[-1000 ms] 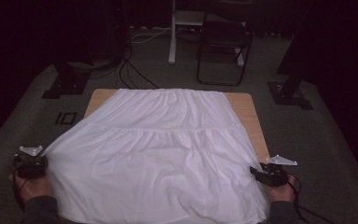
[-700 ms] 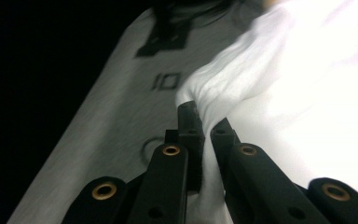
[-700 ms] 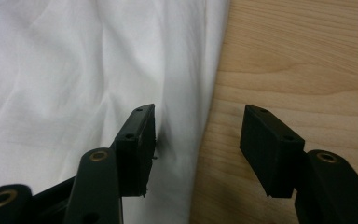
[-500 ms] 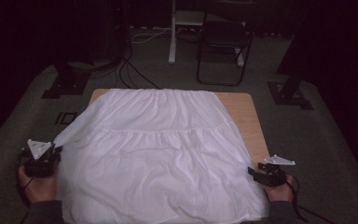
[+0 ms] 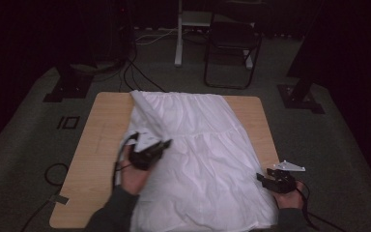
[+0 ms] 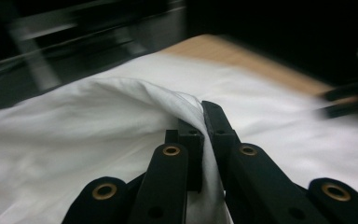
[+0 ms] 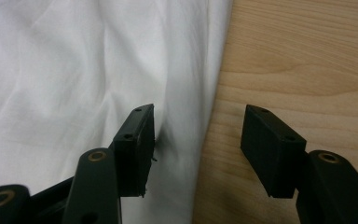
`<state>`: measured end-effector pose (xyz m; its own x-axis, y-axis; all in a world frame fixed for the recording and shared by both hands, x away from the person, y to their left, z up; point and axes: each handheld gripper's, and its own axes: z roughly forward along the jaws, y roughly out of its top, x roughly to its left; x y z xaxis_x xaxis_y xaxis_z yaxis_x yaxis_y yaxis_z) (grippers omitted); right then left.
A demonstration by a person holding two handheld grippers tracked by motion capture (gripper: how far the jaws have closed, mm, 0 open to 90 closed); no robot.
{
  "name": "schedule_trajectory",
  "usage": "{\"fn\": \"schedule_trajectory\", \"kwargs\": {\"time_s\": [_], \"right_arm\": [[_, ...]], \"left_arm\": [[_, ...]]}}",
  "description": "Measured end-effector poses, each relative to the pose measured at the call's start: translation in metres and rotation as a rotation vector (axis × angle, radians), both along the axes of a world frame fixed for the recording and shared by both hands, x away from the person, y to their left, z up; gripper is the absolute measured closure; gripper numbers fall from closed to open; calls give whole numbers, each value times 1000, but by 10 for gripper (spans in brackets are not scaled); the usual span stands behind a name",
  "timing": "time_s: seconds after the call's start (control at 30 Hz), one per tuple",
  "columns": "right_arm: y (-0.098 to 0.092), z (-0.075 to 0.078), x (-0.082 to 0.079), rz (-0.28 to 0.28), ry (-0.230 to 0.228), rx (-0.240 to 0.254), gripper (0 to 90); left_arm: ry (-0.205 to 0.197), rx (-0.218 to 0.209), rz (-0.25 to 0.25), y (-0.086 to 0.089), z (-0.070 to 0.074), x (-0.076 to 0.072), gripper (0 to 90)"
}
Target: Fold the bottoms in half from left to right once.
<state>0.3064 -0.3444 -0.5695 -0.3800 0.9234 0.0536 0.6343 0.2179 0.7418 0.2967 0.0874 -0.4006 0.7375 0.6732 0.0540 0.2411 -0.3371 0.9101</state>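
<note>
Wooden table, folded white cloth

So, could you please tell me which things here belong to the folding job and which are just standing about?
In the job:
- white cloth
- left claw, shut on the cloth's edge
- right claw, open at the cloth's right edge
- wooden table

Standing about:
- black chair
- floor cables

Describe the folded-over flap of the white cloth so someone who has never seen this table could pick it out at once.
Start at the wooden table, which the white cloth mostly covers. On the cloth's left side, a flap is pulled over the rest, clamped in the left gripper. It is the one doubled, raised ridge; the cloth by the right gripper lies flat.
</note>
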Motion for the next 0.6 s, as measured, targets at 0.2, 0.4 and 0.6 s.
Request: {"fn": "schedule_trajectory", "kwargs": {"time_s": [0.2,0.4,0.6], "right_arm": [[0,0,0,3,-4,-1,439],[4,4,-1,0,-9,0,439],[32,34,-9,40,-78,33,439]], "left_arm": [[23,36,-243,-93,-31,-7,880],[199,50,-283,-123,-83,10,572],[163,-45,-204,-65,-68,7,478]]}}
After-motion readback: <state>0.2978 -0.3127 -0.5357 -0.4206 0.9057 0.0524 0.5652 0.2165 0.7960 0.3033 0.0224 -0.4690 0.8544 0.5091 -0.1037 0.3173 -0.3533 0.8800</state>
